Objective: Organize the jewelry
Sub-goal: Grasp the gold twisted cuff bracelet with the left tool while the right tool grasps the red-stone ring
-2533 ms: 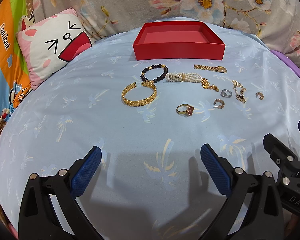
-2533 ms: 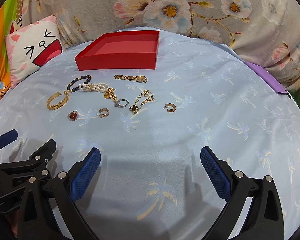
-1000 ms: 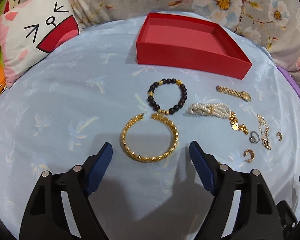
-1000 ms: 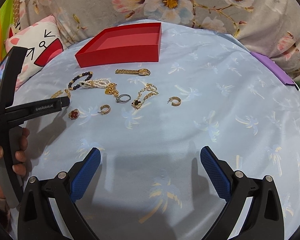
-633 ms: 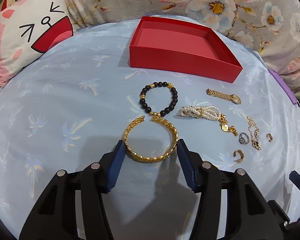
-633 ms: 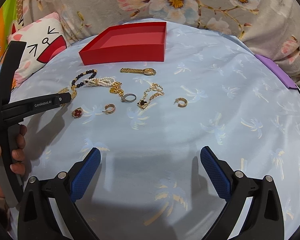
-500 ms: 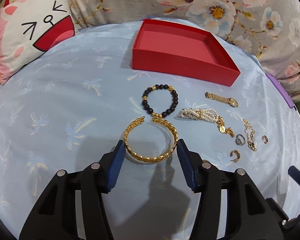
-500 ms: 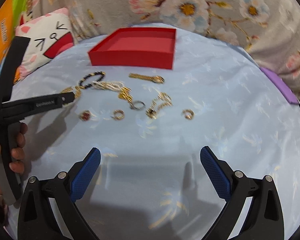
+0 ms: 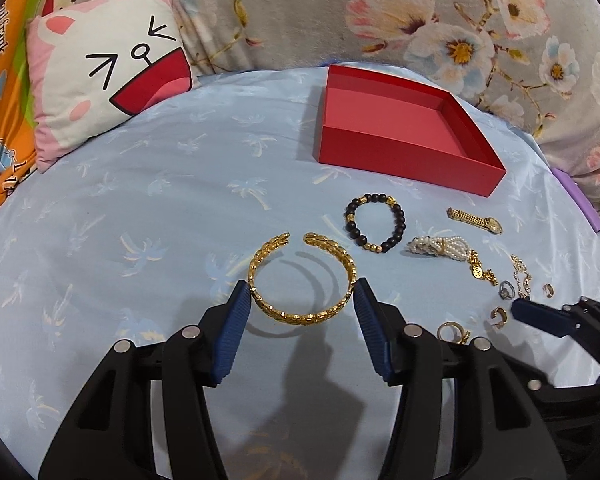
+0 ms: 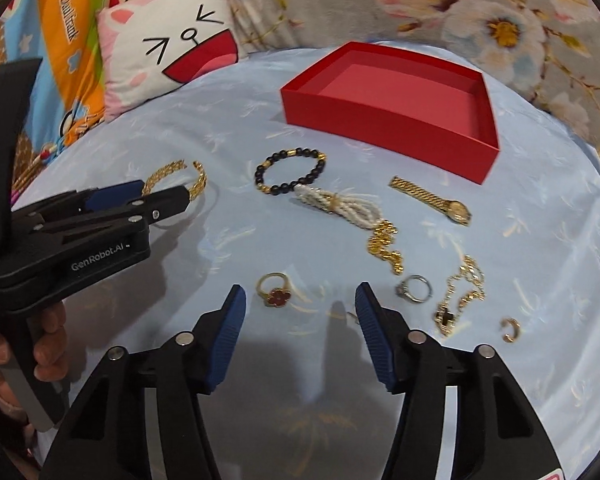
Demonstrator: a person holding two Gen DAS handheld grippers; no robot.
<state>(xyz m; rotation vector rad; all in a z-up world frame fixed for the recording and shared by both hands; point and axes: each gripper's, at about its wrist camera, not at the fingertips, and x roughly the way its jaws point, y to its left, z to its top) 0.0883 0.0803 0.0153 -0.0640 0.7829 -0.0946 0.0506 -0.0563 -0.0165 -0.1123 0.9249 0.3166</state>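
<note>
My left gripper (image 9: 302,294) is shut on a gold open bangle (image 9: 303,312); its blue pads touch both sides and lift it slightly above the blue cloth. It also shows in the right wrist view (image 10: 198,184). My right gripper (image 10: 298,300) is partly open and empty, just in front of a gold ring with a red flower (image 10: 274,290). An empty red box (image 9: 400,128) stands at the back. A black bead bracelet (image 9: 374,222), a pearl bracelet (image 9: 440,248) and a gold watch (image 9: 476,220) lie before it.
A silver ring (image 10: 414,288), a gold chain with a dark charm (image 10: 460,296) and a small gold hoop (image 10: 510,330) lie to the right. A cat-face pillow (image 9: 108,76) sits at the back left. Floral fabric (image 9: 420,12) rises behind the box.
My left gripper closed onto the gold bangle and raised it a little. My right gripper moved forward and left toward the flower ring, and its jaws narrowed.
</note>
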